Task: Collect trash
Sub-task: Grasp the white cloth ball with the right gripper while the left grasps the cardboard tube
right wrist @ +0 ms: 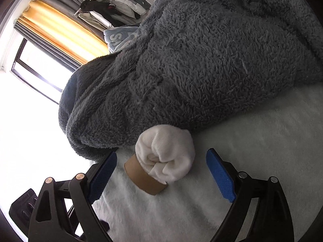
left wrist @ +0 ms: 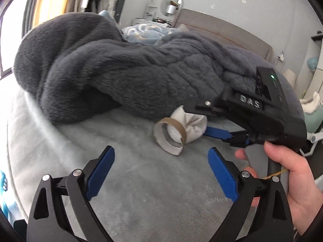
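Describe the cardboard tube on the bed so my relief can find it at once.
Start at the big dark grey fleece blanket heaped on the pale bed cover. At its near edge lies a rolled white sock. The cardboard tube touches it: short, brown, hollow, the only stiff thing there.

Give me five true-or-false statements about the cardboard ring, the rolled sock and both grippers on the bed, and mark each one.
1. The brown cardboard tube ring lies on the pale fleece bed cover. True.
2. The right gripper is shut on the ring. False: its jaws stand wide open, with ring and sock ahead between them, untouched.
3. A rolled white sock sits against the ring. True.
4. The dark grey fluffy blanket covers the ring completely. False: the blanket is heaped behind it, and the ring shows plainly.
5. The left gripper holds the sock. False: it is open and empty, short of the ring.
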The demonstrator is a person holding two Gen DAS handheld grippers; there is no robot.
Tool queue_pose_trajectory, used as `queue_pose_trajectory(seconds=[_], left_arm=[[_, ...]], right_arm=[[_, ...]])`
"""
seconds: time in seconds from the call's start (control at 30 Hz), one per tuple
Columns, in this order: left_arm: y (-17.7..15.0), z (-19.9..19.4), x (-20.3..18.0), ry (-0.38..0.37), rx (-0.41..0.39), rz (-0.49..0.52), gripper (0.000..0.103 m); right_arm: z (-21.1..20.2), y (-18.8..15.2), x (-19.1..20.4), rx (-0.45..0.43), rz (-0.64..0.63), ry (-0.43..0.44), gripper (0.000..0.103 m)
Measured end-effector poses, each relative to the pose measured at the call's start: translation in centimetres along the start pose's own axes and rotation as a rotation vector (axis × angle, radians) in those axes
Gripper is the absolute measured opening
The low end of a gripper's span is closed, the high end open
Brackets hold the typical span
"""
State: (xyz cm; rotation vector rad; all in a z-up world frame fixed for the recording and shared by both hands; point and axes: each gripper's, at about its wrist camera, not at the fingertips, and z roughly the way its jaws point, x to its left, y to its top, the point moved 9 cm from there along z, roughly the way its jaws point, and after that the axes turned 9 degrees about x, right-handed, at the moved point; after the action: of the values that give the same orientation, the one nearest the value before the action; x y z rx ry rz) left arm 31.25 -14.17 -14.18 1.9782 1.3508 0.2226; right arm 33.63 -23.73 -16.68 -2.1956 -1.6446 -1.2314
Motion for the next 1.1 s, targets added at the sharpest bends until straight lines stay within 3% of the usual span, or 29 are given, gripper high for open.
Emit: queue_pose_trajectory(seconds=[0.13, 0.3, 0.53, 0.87, 1.1], left_arm=[[0.0, 1.3, -0.6, -0.013, 0.022, 0.016, 0.095], [0.2, 2.6, -0.9, -0.034, 0.038, 0.013, 0.095], [0.5, 4.5, -0.2, -0.09, 0.07, -0.05, 0.093], [1.0, 6.5, -0.1, -0.145, 0.084, -0.106, 0.071], [1.0, 6.8, -1.2, -0.183, 0.1, -0.074, 0.029]], right_arm=[[0.7, 0.4, -0.1, 0.021, -0.004, 0.026, 0.09], [1.8, 0.5, 0.0, 0.058, -0.024, 0.021, 0.065], [2.0, 0.5, -0.2, 0.1, -0.038, 0.047, 0.058], [-0.3, 0.2, -0.3, 0.122, -0.088, 0.072, 0.05], [-2.0, 0.4, -2.3, 0.121, -0.072, 0.069, 0.048]])
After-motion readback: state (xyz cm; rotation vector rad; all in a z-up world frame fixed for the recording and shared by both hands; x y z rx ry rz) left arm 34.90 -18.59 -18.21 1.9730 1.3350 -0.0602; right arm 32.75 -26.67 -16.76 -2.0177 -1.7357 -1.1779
